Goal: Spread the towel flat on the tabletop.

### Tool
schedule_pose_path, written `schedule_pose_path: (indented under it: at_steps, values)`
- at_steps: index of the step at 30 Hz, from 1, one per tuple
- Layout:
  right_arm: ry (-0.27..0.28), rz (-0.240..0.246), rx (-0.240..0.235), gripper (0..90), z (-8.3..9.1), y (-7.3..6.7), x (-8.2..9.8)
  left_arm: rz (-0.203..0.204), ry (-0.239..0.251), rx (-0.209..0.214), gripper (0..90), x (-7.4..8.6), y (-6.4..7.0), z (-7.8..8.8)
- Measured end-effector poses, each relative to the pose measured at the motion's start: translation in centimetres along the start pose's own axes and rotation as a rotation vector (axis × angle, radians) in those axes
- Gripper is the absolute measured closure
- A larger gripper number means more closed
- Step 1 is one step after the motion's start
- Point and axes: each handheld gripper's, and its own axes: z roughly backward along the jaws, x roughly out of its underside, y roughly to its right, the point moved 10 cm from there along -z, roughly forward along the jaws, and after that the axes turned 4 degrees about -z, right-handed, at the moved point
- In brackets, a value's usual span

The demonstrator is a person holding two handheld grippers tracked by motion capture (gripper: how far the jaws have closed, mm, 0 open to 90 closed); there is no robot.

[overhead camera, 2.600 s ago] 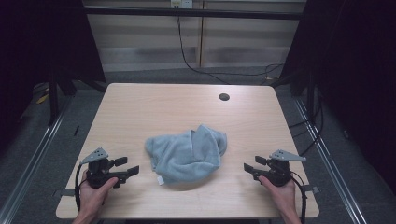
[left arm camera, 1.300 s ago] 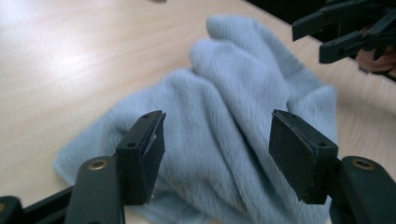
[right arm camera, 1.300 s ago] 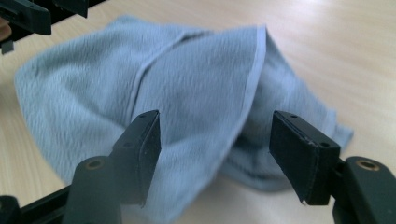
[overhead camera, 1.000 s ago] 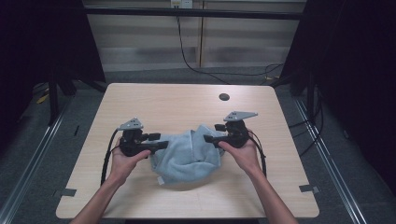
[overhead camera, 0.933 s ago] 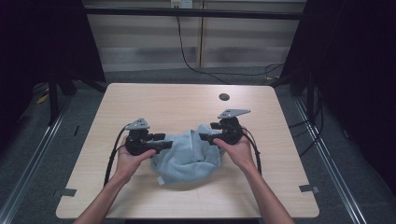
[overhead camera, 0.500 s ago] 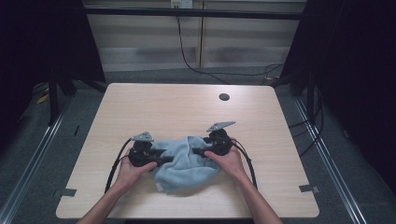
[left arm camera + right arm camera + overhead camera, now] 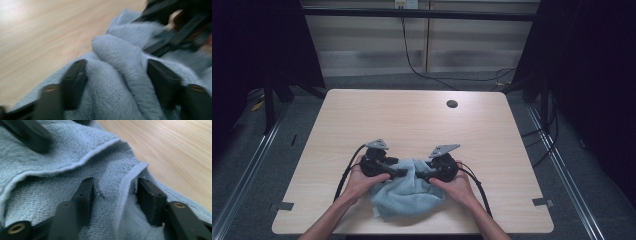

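Soft blue towel bunched up on the table

The table (image 7: 362, 120) holds the towel (image 7: 409, 192) at its near edge. It looks light and floppy. The left gripper (image 7: 116, 75) has just opened and the right gripper (image 7: 113, 192) has just closed, each around 1 fold; pinch those folds.

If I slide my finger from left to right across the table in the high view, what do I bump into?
Left hand → left gripper → light blue towel → right gripper → right hand. The grippers meet tip to tip over the towel.
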Motion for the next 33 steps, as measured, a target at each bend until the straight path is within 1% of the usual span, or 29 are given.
schedule_pose_path:
  at_steps: [1,2,3,4,5,6,7,8,9,10,11,13,14,15,17,18,19,20,21,23,25,27,28,29,30,31,32,33]
  values:
    - [0.002,0.005,0.009,55.4,0.1,0.0,0.0,-0.024,-0.016,0.007,48.9,0.4,0.3,-0.4]
    - [0.002,0.005,0.009,55.4,0.1,0.0,0.0,-0.024,-0.016,0.007,55.2,0.4,0.3,-0.4]
    - [0.002,-0.006,0.016,61.5,0.2,0.0,0.1,-0.028,-0.008,0.007,61.0,0.4,0.4,-0.2]
    - [0.009,-0.003,0.021,64.8,0.3,0.0,0.0,-0.036,-0.005,0.002,65.0,0.4,0.4,0.1]
    - [0.009,-0.003,0.021,64.8,0.3,0.0,0.0,-0.029,0.006,0.002,65.0,0.3,0.4,0.4]
    - [0.006,0.000,0.029,66.6,0.4,-0.1,0.0,-0.031,0.013,0.004,68.0,0.3,0.4,0.6]
    - [0.005,-0.004,0.043,71.0,0.7,0.0,-0.3,-0.037,0.021,-0.001,72.3,0.3,0.4,0.9]
    - [0.007,-0.002,0.043,72.8,0.8,0.0,-0.4,-0.035,0.039,-0.003,73.7,0.1,0.4,1.1]
    - [0.015,-0.005,0.048,74.3,1.0,0.1,-0.6,-0.036,0.070,-0.025,74.6,-0.4,0.2,1.5]
    - [0.030,-0.008,0.051,75.5,1.3,0.3,-0.9,-0.034,0.085,-0.035,75.4,-0.7,0.0,1.8]
    - [0.052,-0.025,0.049,76.7,1.7,0.6,-1.3,-0.033,0.109,-0.045,76.0,-1.2,0.1,2.2]
    - [0.087,-0.037,0.054,77.2,2.6,1.1,-2.2,-0.034,0.141,-0.053,76.5,-2.0,0.1,2.8]
    - [0.087,-0.037,0.054,77.2,2.6,1.1,-2.2,-0.034,0.141,-0.053,76.6,-2.0,0.1,2.8]
    - [0.106,-0.036,0.068,77.7,3.2,1.4,-2.8,-0.030,0.158,-0.061,76.6,-2.3,0.0,3.1]
    - [0.130,-0.038,0.112,80.6,4.3,2.1,-3.4,-0.015,0.187,-0.081,77.0,-2.7,-0.4,3.9]
    - [0.157,-0.054,0.124,82.2,5.3,2.8,-3.9,-0.004,0.200,-0.091,77.3,-2.9,-0.8,4.4]
    - [0.171,-0.064,0.134,82.5,5.8,3.2,-4.1,0.011,0.233,-0.104,77.4,-3.1,-1.4,5.3]
    - [0.182,-0.071,0.147,82.7,6.4,3.7,-4.4,0.015,0.245,-0.109,77.4,-3.3,-1.7,5.8]
    - [0.182,-0.071,0.147,82.7,6.4,3.7,-4.4,0.015,0.245,-0.109,77.4,-3.3,-1.7,5.8]
    - [0.192,-0.074,0.163,82.8,7.3,4.3,-5.1,0.035,0.283,-0.118,77.4,-4.0,-2.0,6.6]
    - [0.207,-0.068,0.178,82.7,8.2,4.8,-6.1,0.012,0.323,-0.136,77.4,-5.4,-2.0,7.8]
    - [0.240,-0.065,0.208,82.7,9.6,5.4,-7.5,0.007,0.353,-0.149,77.5,-6.7,-2.1,8.8]
    - [0.280,-0.069,0.227,82.8,11.0,6.0,-8.7,-0.004,0.368,-0.166,77.7,-7.5,-2.3,9.5]
    - [0.307,-0.073,0.249,82.9,12.1,6.5,-9.5,-0.011,0.419,-0.189,77.7,-9.4,-2.6,11.4]
    - [0.325,-0.072,0.268,83.0,13.0,7.0,-10.1,-0.011,0.419,-0.189,77.9,-9.4,-2.6,11.4]
    - [0.340,-0.074,0.282,83.1,13.8,7.3,-10.5,-0.013,0.460,-0.211,78.1,-10.9,-2.9,13.2]
    - [0.363,-0.079,0.304,83.3,14.8,7.9,-11.0,-0.013,0.460,-0.211,78.3,-10.9,-2.9,13.2]
    - [0.382,-0.086,0.319,83.3,15.9,8.3,-11.5,-0.016,0.483,-0.225,78.5,-11.6,-3.1,14.2]
